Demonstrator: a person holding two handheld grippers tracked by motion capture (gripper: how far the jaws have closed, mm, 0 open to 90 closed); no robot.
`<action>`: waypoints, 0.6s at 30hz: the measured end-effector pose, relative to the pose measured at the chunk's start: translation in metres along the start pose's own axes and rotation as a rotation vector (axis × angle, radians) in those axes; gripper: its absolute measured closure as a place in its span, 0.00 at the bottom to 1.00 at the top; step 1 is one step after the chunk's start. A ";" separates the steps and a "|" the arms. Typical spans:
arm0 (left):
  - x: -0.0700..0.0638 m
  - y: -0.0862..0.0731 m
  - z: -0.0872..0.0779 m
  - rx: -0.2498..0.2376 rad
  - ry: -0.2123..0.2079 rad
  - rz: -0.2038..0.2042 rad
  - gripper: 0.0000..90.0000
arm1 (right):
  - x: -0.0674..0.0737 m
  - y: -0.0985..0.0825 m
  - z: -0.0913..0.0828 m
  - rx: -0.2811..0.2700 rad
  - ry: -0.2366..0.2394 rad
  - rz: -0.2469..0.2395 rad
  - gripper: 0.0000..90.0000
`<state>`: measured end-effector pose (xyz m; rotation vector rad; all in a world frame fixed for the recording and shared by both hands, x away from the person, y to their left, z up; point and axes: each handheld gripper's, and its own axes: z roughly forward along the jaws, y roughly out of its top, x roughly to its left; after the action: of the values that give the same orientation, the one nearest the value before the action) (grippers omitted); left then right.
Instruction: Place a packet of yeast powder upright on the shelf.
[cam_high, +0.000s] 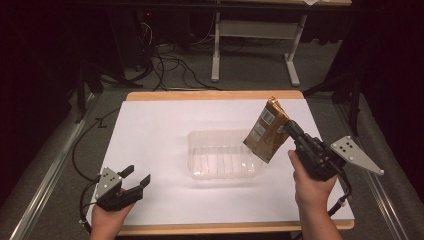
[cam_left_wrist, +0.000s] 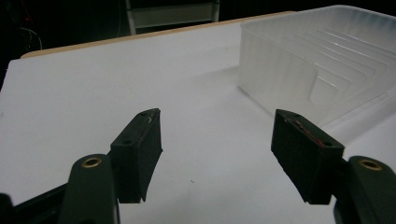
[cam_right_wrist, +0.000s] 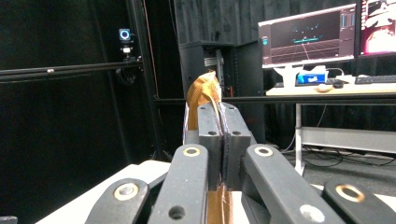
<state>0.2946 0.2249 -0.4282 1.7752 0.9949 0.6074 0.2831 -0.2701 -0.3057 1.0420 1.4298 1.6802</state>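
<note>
At the lower left of the high view, the left tool (cam_high: 134, 179) rests low over the white surface (cam_high: 160, 125) near its front edge, jaws spread wide with nothing between them. Bare white surface lies open between it and the clear plastic tray (cam_high: 199, 172) at centre; in the left gripper view the tray's ribbed wall (cam_left_wrist: 280, 70) stands at upper right, well apart from the jaws. To the right, the right tool (cam_high: 289, 126) is clamped tight on a brown foil pouch (cam_high: 267, 131), held tilted in the air above the tray's right rim, away from the surface's right edge.
</note>
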 end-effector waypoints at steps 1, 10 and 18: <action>0.000 0.000 0.000 0.000 -0.001 0.001 0.38 | 0.001 -0.001 0.002 0.001 0.000 0.002 1.00; 0.000 0.001 -0.001 -0.001 -0.008 0.008 0.38 | 0.010 -0.011 0.023 0.031 -0.005 0.018 1.00; -0.002 0.001 -0.001 -0.001 -0.018 0.015 0.38 | 0.018 -0.022 0.043 0.073 -0.006 0.021 1.00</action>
<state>0.2930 0.2236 -0.4269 1.7854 0.9695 0.6002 0.3138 -0.2315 -0.3220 1.1047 1.4905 1.6494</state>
